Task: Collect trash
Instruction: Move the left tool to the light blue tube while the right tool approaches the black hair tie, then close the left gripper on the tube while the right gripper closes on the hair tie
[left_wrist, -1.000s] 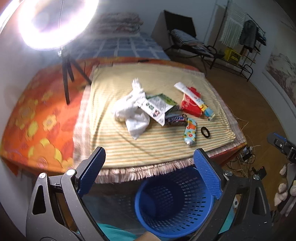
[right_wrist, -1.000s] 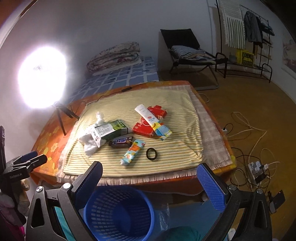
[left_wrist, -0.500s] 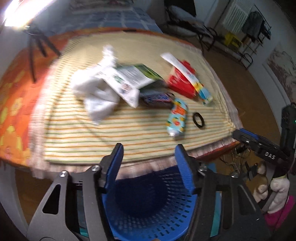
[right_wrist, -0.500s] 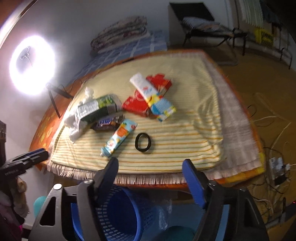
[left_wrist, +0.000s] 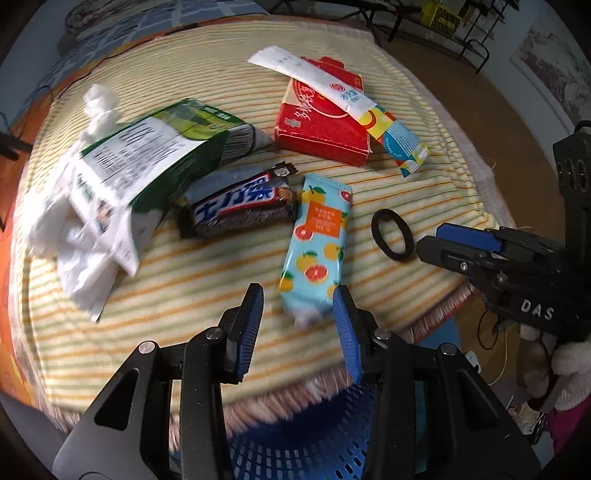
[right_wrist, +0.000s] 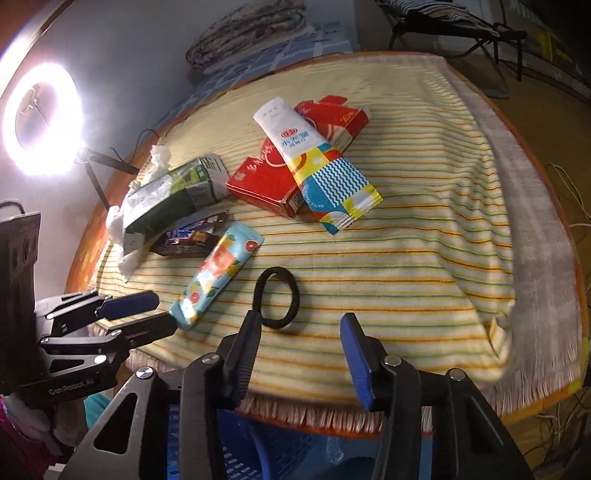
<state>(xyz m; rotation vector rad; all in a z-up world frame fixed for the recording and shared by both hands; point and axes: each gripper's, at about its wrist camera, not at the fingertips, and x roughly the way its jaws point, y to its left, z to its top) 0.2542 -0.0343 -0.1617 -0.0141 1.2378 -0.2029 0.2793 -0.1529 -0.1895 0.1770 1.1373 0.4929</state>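
Observation:
Trash lies on a striped cloth (left_wrist: 192, 295): a light-blue fruit wrapper (left_wrist: 316, 243) (right_wrist: 218, 271), a dark candy bar (left_wrist: 238, 206), a green carton (left_wrist: 155, 162) on white tissue (left_wrist: 81, 251), a red box (left_wrist: 325, 122) under a white and colourful wrapper (left_wrist: 343, 99), and a black ring (left_wrist: 392, 235) (right_wrist: 276, 297). My left gripper (left_wrist: 297, 314) is open, its fingers either side of the fruit wrapper's near end. My right gripper (right_wrist: 300, 345) is open just before the black ring. A blue basket (left_wrist: 295, 443) stands below the table edge.
A bright ring light (right_wrist: 40, 118) on a tripod stands at the table's left. Folded bedding (right_wrist: 247, 33) lies behind. A folding chair (right_wrist: 454, 22) and cables (right_wrist: 565, 184) are on the floor to the right.
Both grippers have moved forward and down over the table edge and narrowed. The left one now straddles the fruit wrapper's end; the right one has come up to the black ring.

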